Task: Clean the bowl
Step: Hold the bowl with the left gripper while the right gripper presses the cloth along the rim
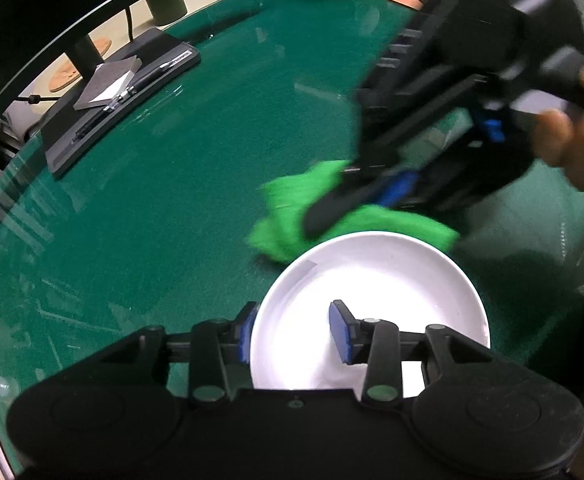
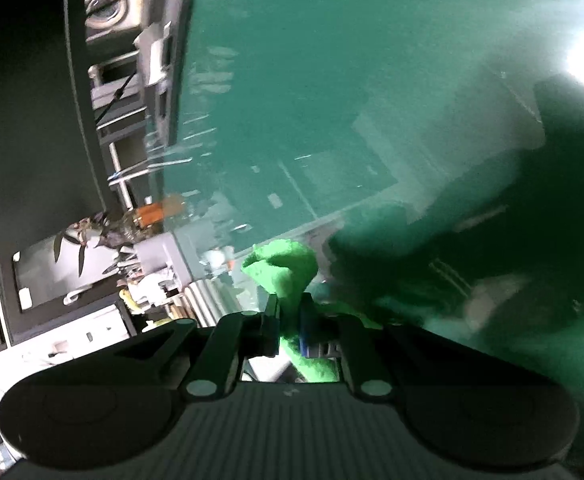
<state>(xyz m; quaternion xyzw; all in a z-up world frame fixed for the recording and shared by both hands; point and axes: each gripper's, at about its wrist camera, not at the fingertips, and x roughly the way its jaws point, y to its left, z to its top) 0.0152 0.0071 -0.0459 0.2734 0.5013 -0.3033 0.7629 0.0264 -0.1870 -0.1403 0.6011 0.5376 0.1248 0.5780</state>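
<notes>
The white bowl (image 1: 371, 312) sits on the green tabletop (image 1: 172, 220). The left hand-held gripper (image 1: 295, 330) straddles the bowl's near rim, one pad outside and one inside, with a visible gap at the inner pad. The right hand-held gripper (image 2: 290, 320) is clamped narrow on a green cloth (image 1: 288, 216) just beyond the bowl's far rim, the cloth's edge touching it

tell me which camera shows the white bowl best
The left wrist view: the white bowl fills the lower middle, rim and inside visible, between the left gripper's fingers. The right wrist view shows only the green cloth pinched in the right gripper; no clear bowl.
</notes>
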